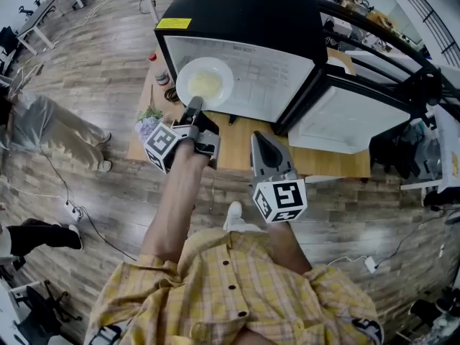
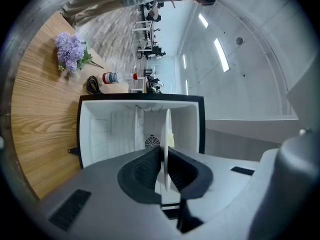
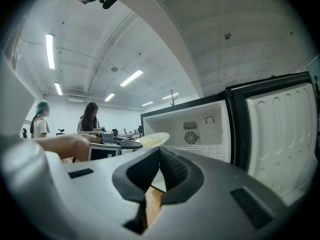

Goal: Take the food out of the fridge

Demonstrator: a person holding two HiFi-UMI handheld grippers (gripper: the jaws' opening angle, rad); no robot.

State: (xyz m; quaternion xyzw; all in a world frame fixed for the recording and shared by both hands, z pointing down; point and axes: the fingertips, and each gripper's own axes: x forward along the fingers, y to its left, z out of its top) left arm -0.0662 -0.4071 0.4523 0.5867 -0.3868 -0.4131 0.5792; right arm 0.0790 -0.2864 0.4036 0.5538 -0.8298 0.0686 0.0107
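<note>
In front of the open black mini fridge with a white interior (image 1: 244, 20), in the head view, the left claw (image 1: 192, 107) grips the near rim of the white round plate of pale yellow food (image 1: 205, 83). The plate extends ahead of the jaws, just in front of the cabinet mouth and above the light wooden table (image 1: 237, 157). Judged from this, the step in hand is withdrawal: hold the plate flat, keep the clamp firm because only the rim is held and the load hangs forward, and draw it straight back clear of the frame before lowering. The right claw (image 1: 260, 139) sits beside and behind the left one, clear of the plate, with the white-lined fridge door (image 1: 345, 124) swung open ahead on its right. In the left gripper view, the jaws stand narrow, pads pressing both faces of the plate, which shows edge-on between them; the fridge cavity lies straight ahead beyond it. In the right gripper view, the jaws meet at the tips with nothing between them; the plate lies ahead and to the left, apart from this claw.
</note>
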